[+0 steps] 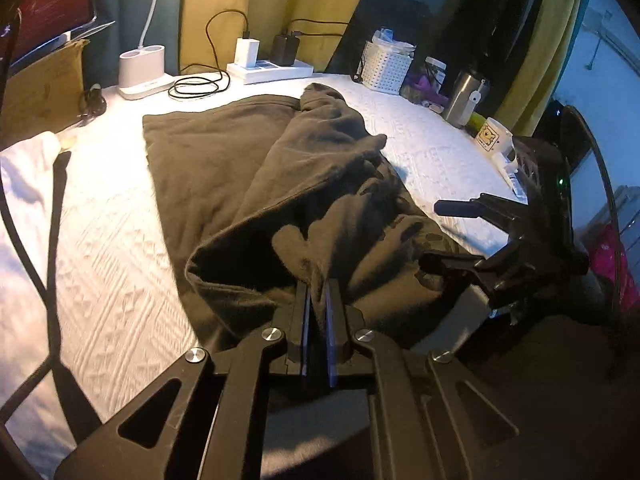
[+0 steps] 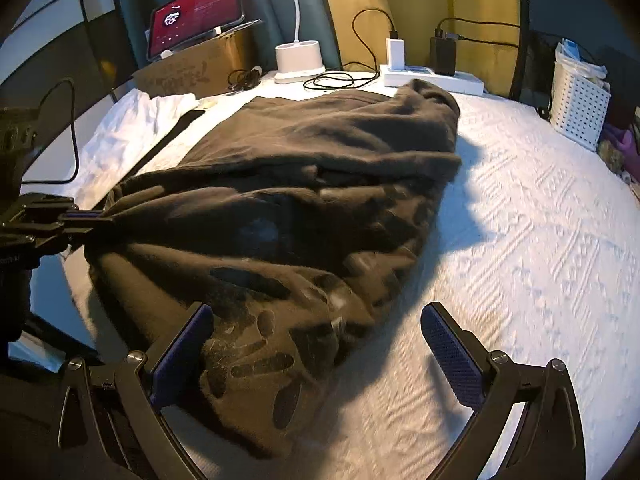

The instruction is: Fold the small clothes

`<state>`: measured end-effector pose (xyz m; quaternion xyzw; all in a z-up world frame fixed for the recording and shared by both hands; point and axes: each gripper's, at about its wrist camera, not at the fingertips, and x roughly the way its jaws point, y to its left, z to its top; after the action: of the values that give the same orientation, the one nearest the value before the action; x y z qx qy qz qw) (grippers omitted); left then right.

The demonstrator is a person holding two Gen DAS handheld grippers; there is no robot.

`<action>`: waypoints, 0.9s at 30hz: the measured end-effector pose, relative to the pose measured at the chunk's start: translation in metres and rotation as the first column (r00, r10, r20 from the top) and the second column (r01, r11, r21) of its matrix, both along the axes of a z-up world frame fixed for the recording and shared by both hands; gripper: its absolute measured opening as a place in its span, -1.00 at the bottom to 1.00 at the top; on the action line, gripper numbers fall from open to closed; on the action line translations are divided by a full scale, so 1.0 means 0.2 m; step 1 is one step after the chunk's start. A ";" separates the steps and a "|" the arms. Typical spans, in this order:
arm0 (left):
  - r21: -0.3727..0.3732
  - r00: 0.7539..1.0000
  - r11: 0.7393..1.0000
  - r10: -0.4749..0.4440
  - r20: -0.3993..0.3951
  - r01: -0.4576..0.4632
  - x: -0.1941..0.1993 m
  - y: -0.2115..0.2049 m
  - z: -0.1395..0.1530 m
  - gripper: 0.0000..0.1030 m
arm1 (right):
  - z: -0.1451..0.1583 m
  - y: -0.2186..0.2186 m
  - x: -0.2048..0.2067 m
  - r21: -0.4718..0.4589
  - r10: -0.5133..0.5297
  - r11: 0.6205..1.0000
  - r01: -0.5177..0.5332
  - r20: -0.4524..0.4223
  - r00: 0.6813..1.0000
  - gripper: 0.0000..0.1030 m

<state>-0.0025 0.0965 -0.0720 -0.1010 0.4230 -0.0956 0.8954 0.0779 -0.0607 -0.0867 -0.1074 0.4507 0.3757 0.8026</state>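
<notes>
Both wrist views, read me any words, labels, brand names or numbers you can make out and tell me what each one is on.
None can be read for certain.
Tablet: red screen with a white logo and lines of text, too blurred to read.
Cardboard box: printed lettering, too blurred.
Mug: a cartoon picture, no legible words.
Dark garment: handprint pattern only, no lettering seen.

Surface: white textured bedspread [image 2: 540,240].
Ahead of tongs: dark brown garment [image 2: 300,184] lies spread.
Beyond it: lamp base [image 2: 298,60], power strip [image 2: 432,76], coiled cable [image 2: 332,80].
Far right: white basket [image 2: 580,108].
</notes>
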 end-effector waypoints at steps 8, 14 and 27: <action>0.034 0.998 0.999 0.020 -0.061 -0.018 -0.02 0.01 -0.10 -0.90 | -0.05 -0.08 -0.04 -0.098 -0.045 0.994 0.049 0.038 0.998 1.00; 0.053 0.998 0.998 0.039 -0.050 -0.036 -0.05 0.02 -0.07 -0.87 | -0.07 -0.11 -0.12 -0.157 -0.004 0.988 0.013 0.058 0.998 1.00; 0.147 0.997 0.987 0.057 0.044 -0.063 0.13 0.01 0.10 0.11 | 0.15 -0.18 0.04 -0.049 -0.074 0.996 0.079 0.100 0.992 1.00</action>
<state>0.0227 0.0976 -0.0516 -0.0450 0.4079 -0.0387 0.9111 0.0865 -0.0967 -0.0568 -0.1296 0.4244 0.3269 0.8344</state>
